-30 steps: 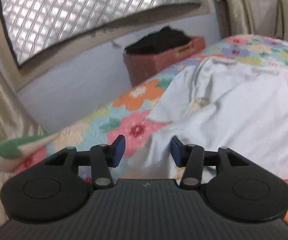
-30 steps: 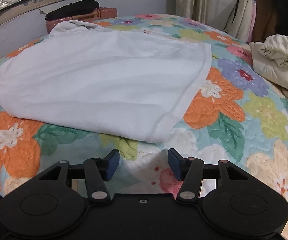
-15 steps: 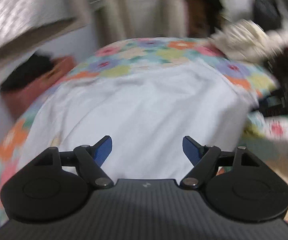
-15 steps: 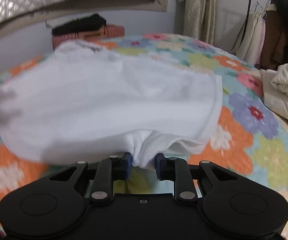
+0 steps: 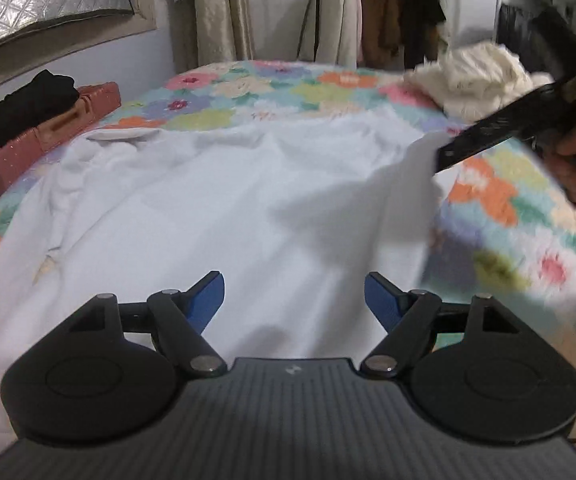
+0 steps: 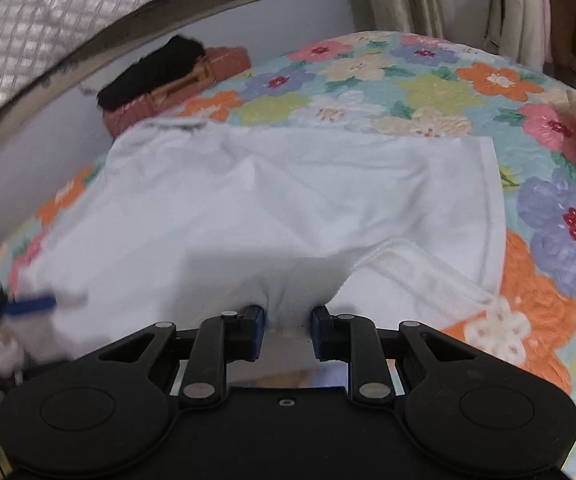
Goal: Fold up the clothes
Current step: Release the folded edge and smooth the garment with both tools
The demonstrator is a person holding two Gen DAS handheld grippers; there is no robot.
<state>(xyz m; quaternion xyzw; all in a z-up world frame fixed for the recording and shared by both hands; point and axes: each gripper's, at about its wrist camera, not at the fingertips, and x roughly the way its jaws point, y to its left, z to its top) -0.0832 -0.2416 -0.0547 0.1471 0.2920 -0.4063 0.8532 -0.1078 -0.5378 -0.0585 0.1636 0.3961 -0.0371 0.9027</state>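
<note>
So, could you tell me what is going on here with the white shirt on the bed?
A person is folding a white shirt spread on a flowered bedspread, with a gripper in each hand. The right gripper is shut on a bunched corner of the shirt's hem and lifts it off the bed. The left gripper is open above the shirt's near edge, holding nothing.
</note>
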